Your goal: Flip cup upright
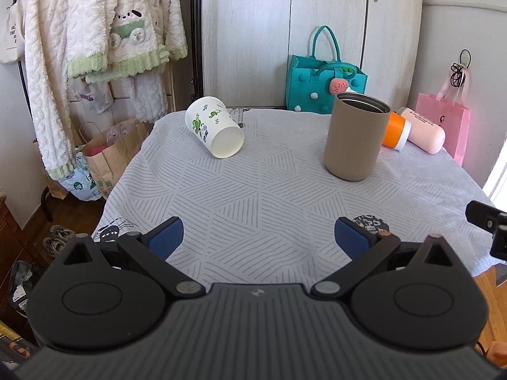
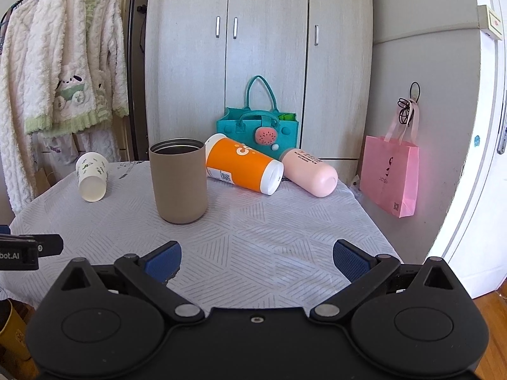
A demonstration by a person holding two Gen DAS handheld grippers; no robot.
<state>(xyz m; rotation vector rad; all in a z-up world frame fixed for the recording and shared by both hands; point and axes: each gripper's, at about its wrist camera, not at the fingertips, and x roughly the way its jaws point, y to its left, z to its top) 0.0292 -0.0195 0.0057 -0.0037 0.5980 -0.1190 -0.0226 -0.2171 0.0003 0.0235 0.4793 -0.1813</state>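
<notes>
A white cup with green leaf prints lies on its side at the table's far left, its base toward me; it also shows in the right wrist view. A tan cup stands upright, mouth up, right of centre, and shows in the right wrist view too. An orange cup and a pink bottle lie on their sides behind it. My left gripper is open and empty over the near table edge. My right gripper is open and empty, also near the front edge.
The table wears a grey patterned cloth. A teal felt bag stands at the back by the wardrobe. A pink paper bag hangs on the right wall. Robes hang on a rack at the left, with paper bags below.
</notes>
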